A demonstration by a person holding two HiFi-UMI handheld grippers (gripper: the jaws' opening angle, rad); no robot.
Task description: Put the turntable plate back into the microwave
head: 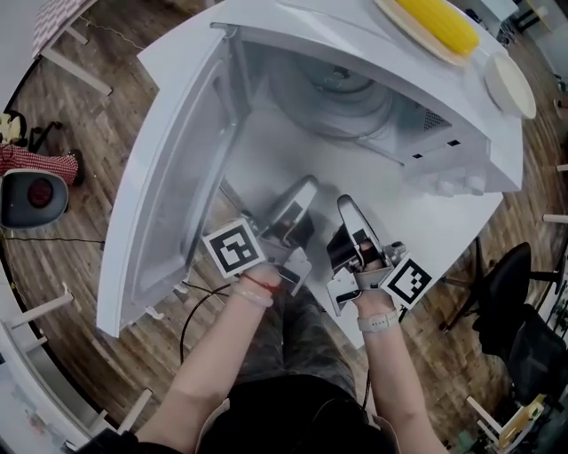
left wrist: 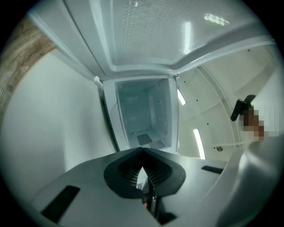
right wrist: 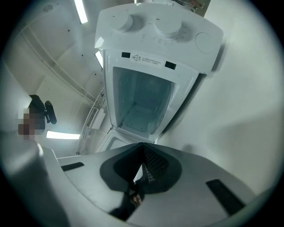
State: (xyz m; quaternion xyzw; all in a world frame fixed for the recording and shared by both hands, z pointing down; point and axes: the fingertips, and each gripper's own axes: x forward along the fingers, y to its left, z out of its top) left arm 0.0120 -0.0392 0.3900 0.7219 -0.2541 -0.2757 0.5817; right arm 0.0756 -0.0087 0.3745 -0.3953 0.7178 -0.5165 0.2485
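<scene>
While I hold both claws just in front of the open microwave [head: 448, 173], the head view shows the task nearly complete. The turntable plate [head: 333, 97] lies inside the cavity as a round, clear disc, flat on the floor and roughly centred as far as I can judge. Whether it sits properly on its drive hub cannot be told from here.

Left claw [head: 304, 191]: its own view shows the jaws drawn together at the tips with nothing between them [left wrist: 141, 170], pointing into the cavity past the door [head: 169, 186].

Right claw [head: 348, 208]: its jaws are likewise closed and carry nothing [right wrist: 141, 168]. Its view looks at the front of the microwave, with the knobs above the opening.

Both claws are clear of the turntable plate, side by side and near each other over the table [head: 444, 230].

Done, in my reading: the plate is placed and released. Left: at most a check of its seating. The door stands swung wide to the left, and the task sentence does not ask me to shut it.

Not part of the task: a dish of corn [head: 439, 25] and a small white dish [head: 510, 84] rest on top of the microwave.
</scene>
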